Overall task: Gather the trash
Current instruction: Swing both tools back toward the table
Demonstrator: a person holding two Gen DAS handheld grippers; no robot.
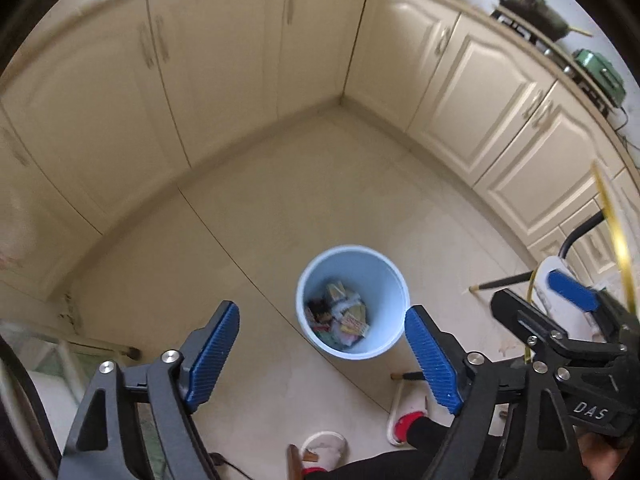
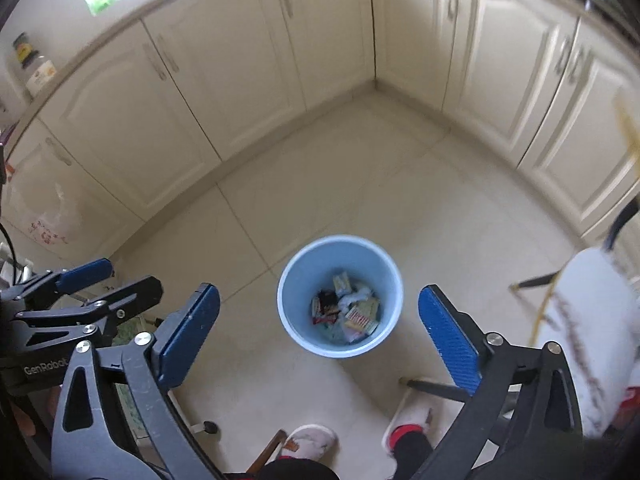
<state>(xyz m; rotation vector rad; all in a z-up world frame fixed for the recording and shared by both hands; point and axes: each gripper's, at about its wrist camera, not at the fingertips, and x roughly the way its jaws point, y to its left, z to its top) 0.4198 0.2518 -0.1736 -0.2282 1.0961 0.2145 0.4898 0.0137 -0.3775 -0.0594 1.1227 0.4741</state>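
Observation:
A light blue trash bin [image 1: 354, 266] stands upright on the tiled floor, seen from above in both wrist views. Crumpled wrappers and paper [image 1: 340, 318] lie at its bottom. My left gripper [image 1: 322, 314] hangs well above the bin, open, with nothing between its blue pads [image 1: 214, 354]. My right gripper [image 2: 320, 293] is also open and empty, high over the same bin [image 2: 340, 254] and its wrappers [image 2: 352, 314]. In each view the other gripper shows at the side: the right one [image 1: 572, 292] and the left one [image 2: 84, 276].
Cream cabinet doors [image 1: 224, 80] wrap the floor corner behind the bin. A wok [image 1: 532, 8] sits on the stove at the upper right. The person's slippered feet [image 2: 310, 440] and dark chair legs [image 2: 436, 388] are close below. A white cloth [image 2: 592, 320] hangs at the right.

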